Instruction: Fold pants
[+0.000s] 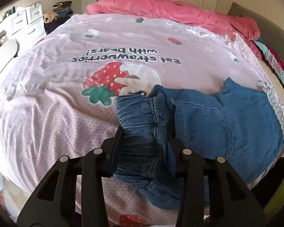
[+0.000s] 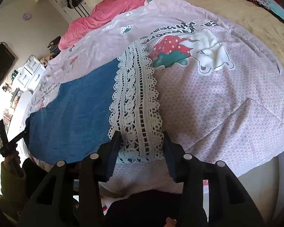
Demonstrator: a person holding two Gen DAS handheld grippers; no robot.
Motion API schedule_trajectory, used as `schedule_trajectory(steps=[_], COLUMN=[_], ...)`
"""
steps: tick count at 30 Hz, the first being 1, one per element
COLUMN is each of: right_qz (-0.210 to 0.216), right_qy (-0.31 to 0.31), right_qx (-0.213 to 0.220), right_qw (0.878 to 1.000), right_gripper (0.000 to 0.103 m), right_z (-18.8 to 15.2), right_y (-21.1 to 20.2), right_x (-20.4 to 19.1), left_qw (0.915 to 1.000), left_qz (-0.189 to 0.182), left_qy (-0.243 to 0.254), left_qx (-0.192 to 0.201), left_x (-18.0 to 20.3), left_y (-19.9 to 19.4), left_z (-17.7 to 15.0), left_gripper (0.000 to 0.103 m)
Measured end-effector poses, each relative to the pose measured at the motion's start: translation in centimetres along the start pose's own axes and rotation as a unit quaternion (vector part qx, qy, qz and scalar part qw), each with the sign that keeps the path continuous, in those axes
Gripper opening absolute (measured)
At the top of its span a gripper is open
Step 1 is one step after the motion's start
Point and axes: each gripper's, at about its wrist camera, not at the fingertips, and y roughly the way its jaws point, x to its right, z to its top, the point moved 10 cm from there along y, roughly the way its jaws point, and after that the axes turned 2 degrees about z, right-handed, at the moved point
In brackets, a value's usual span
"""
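Blue denim pants (image 1: 217, 113) lie spread on a pink bedcover (image 1: 47, 94) printed with a strawberry and a bear. My left gripper (image 1: 144, 143) is shut on the gathered elastic waistband (image 1: 142, 113), which bunches between its fingers. In the right wrist view the denim leg (image 2: 72, 104) ends in a wide white lace hem (image 2: 136, 94). My right gripper (image 2: 142, 147) is shut on the near end of that lace, against the bedcover (image 2: 217, 104). At the left edge of this view a hand in a green sleeve holds the left gripper (image 2: 11, 132).
A crumpled pink duvet (image 1: 161, 5) lies along the far side of the bed. White drawers (image 1: 24, 22) and a pile of clothes (image 1: 62, 9) stand beyond the far left corner. A beige blanket (image 2: 246, 13) and a grey headboard (image 1: 265, 28) border the right side.
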Motion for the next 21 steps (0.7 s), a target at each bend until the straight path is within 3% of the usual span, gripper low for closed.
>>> schedule_trajectory(steps=[3,9,14,17,21], right_qz=[-0.013,-0.052,-0.078,-0.077,-0.070], right_qy=[-0.019,-0.049,-0.069,-0.071,-0.057], right_qx=[-0.001,-0.022,-0.039,-0.038,0.007], right_qw=[1.000,0.997,0.994,0.994,0.996], right_gripper=[0.036,0.037,0.037,0.039,0.046], right_z=[-0.3,-0.9,-1.3,-1.4,-0.4], right_y=[-0.4,0.2,1.1,0.6,-2.2], right_x=[-0.4,-0.4,-0.2,-0.3,-0.3], left_qw=[0.9999,0.9996,0.9993,0.9997,0.9992], left_qz=[0.007,0.013,0.006,0.007,0.011], left_qy=[0.006,-0.001,-0.027,-0.020,0.003], left_qx=[0.007,-0.024,-0.027,-0.008,0.038], left_x=[-0.9,-1.6,-2.5,-2.2,-0.6], left_y=[-0.9,1.4,1.0,-1.2,-4.9], left_z=[0.4,-1.0,-0.9,-0.3,1.4], left_gripper=[0.030,0.031,0.046,0.046,0.046])
